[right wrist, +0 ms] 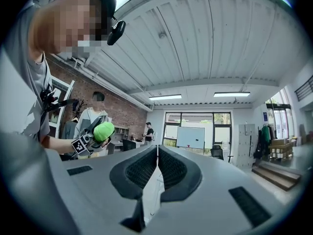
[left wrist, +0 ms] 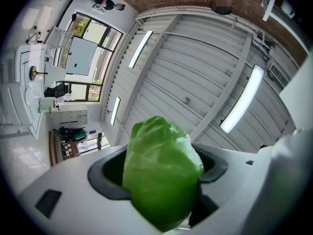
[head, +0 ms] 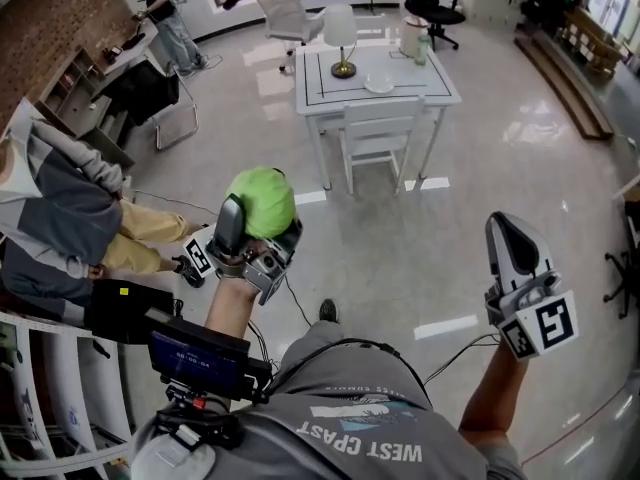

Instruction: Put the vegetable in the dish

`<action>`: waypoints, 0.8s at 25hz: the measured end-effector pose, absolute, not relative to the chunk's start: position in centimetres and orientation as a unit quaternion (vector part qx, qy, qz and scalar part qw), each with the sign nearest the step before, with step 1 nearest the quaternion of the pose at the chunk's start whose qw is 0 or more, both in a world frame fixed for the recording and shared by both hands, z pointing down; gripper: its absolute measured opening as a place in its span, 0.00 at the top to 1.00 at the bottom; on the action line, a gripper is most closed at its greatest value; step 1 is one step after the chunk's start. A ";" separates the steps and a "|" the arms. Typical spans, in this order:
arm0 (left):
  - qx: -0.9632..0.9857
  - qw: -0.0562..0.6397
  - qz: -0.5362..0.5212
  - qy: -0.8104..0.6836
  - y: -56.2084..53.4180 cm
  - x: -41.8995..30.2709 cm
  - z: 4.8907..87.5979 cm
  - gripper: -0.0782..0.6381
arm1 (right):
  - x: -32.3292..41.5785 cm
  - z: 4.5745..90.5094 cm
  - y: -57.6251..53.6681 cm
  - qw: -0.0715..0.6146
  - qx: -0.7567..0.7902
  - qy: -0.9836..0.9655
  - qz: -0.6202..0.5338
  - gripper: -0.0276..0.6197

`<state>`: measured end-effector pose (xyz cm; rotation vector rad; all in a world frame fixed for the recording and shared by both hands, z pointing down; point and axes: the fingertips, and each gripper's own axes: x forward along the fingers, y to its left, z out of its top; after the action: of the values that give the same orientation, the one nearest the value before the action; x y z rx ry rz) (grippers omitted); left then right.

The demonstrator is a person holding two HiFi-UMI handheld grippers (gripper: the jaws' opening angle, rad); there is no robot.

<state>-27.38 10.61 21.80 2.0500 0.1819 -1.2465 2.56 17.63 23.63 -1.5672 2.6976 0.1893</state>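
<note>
A bright green leafy vegetable [head: 262, 200] sits clamped between the jaws of my left gripper [head: 258, 223], held up in the air at the left of the head view. In the left gripper view the vegetable [left wrist: 161, 173] fills the gap between both dark pads, with the ceiling behind it. My right gripper [head: 518, 250] is raised at the right, jaws pressed together with nothing between them; its own view shows the pads [right wrist: 157, 173] meeting, and the left gripper with the green vegetable [right wrist: 103, 130] off to the left. A white dish [head: 379, 84] lies on the far white table [head: 420, 91].
On the white table stand a lamp [head: 341, 38] and a white jug [head: 412, 36], with a white chair [head: 378, 140] in front. A seated person [head: 70, 218] is at the left near a white shelf [head: 45, 388]. Cables [head: 300, 313] trail on the glossy floor.
</note>
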 end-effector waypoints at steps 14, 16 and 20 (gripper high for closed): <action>0.792 0.373 -0.468 0.119 -5.3 -28.7 21.7 0.39 | 0.3 22.8 5.0 -0.021 -0.551 0.830 0.086 0.95; 0.796 0.374 -0.459 0.127 -7.2 -28.4 21.7 0.39 | 0.2 22.7 3.5 -0.020 -0.559 0.825 0.086 0.95; 0.790 0.385 -0.457 0.133 -10.8 -27.4 21.9 0.40 | 0.3 22.9 0.6 -0.031 -0.564 0.821 0.080 0.95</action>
<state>-27.42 -10.80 21.92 2.0139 0.3397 -1.1655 0.28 0.58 22.95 -1.8079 2.6314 0.2560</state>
